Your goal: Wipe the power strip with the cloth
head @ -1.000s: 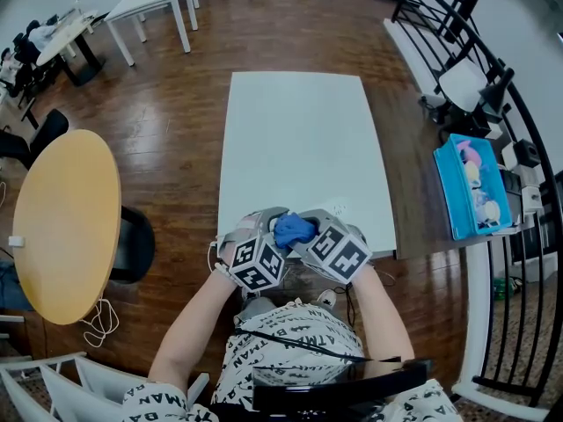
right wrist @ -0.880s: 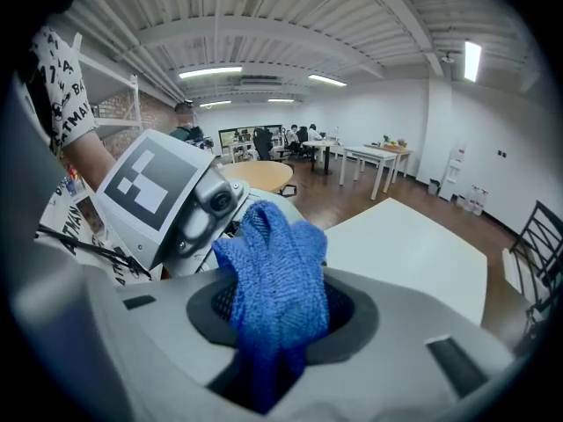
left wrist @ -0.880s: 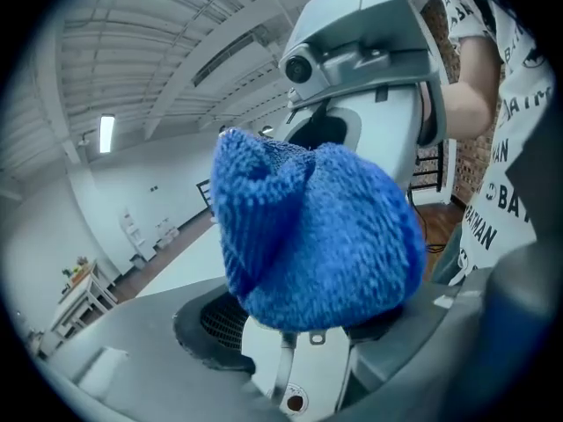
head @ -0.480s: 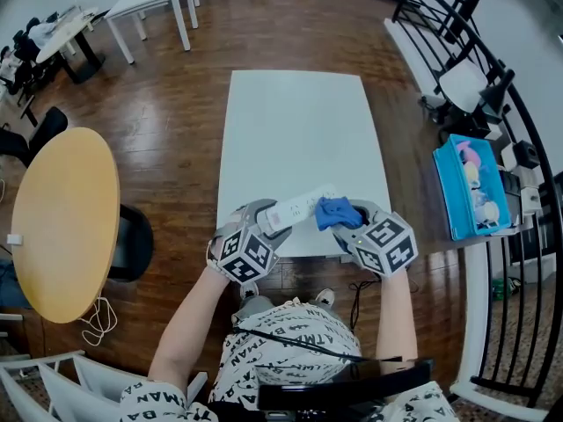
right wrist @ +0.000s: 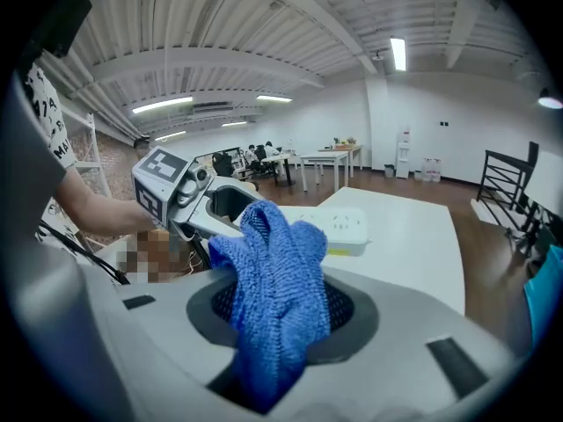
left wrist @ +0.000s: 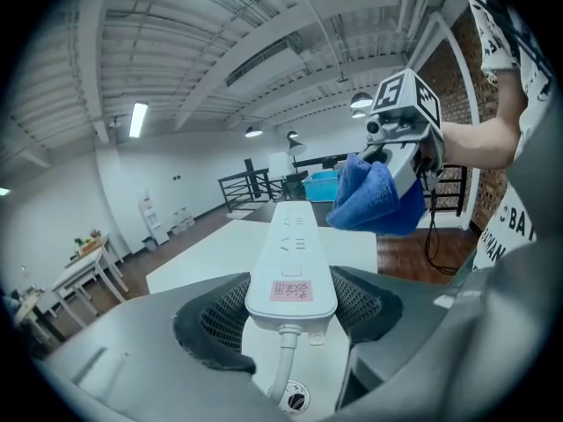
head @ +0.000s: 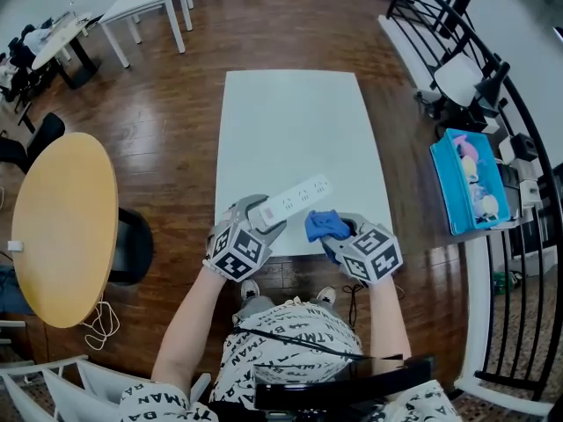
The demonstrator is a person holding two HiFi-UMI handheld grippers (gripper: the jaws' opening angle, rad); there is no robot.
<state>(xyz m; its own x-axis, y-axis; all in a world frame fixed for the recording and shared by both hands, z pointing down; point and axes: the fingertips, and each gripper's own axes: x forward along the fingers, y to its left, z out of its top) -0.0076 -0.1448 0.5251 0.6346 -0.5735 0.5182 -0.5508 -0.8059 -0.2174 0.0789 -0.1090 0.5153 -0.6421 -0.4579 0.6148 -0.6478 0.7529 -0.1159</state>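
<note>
Head view: power strip [head: 295, 199] held raised over the white table's [head: 290, 121] near edge, with the cloth [head: 325, 225] just beside it; contact apparently absent, unconfirmed. Left gripper view: left gripper [left wrist: 290, 293] clamps the power strip's cord end. Right gripper view: right gripper [right wrist: 280, 310] clenches the bunched blue cloth.

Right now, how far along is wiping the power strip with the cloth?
Done: both things are picked up. The left gripper clamps the power strip at its cord end, lifted over the table; the right gripper grips the blue cloth. In hand: the cloth sits close beside the strip, contact unclear. Left: wiping along its socket face.
</note>
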